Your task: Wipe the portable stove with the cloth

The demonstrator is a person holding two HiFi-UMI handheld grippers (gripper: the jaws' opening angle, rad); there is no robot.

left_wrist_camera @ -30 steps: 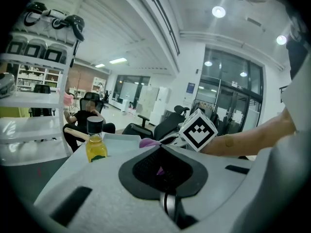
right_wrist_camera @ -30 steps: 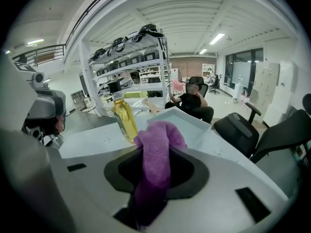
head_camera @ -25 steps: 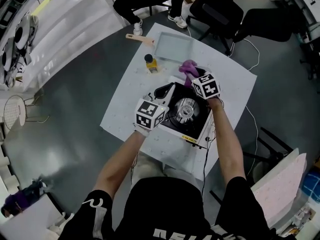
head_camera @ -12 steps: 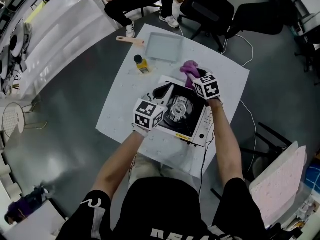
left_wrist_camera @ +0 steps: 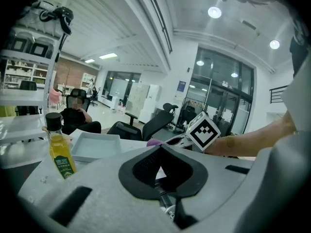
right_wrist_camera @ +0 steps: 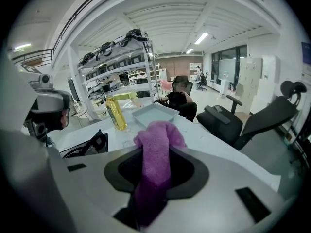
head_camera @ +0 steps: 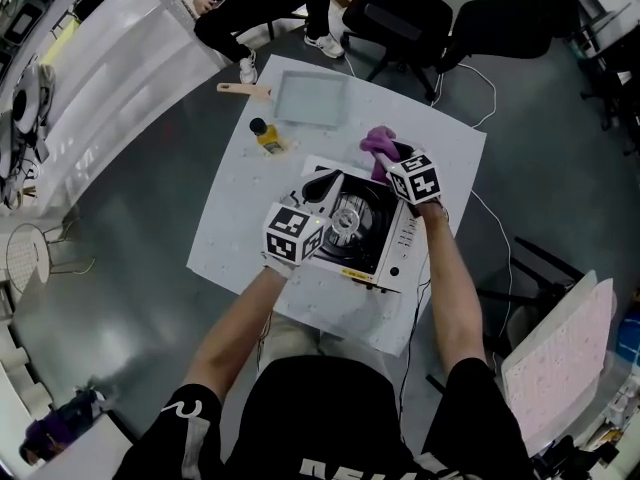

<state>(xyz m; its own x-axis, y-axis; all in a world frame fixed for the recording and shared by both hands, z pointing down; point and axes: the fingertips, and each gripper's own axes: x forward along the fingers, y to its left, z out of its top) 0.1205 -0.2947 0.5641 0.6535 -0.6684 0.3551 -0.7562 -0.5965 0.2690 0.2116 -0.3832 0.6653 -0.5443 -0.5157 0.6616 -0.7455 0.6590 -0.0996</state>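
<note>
The portable stove (head_camera: 388, 246), white with a black top and a round metal burner, sits mid-table. Its black grate shows in the right gripper view (right_wrist_camera: 92, 147). My right gripper (head_camera: 393, 160) (right_wrist_camera: 156, 154) is shut on the purple cloth (head_camera: 376, 143) (right_wrist_camera: 158, 142), which hangs at the stove's far right corner. My left gripper (head_camera: 325, 183) (left_wrist_camera: 160, 148) is over the stove's far left corner. Its tips meet, and I see nothing between them. Whether it presses on the stove I cannot tell.
A yellow oil bottle (head_camera: 265, 136) (left_wrist_camera: 60, 149) and a shallow pale tray (head_camera: 310, 100) (left_wrist_camera: 95, 147) stand at the table's far side, with a wooden-handled brush (head_camera: 243, 89) at the corner. A seated person (head_camera: 260, 3) and office chairs (head_camera: 400, 18) are beyond. A cable (head_camera: 495, 238) trails off the right edge.
Both grippers have shifted a little to the right relative to the tray and bottle, and the cloth went with the right one along the stove's far edge. The grips look the same.
</note>
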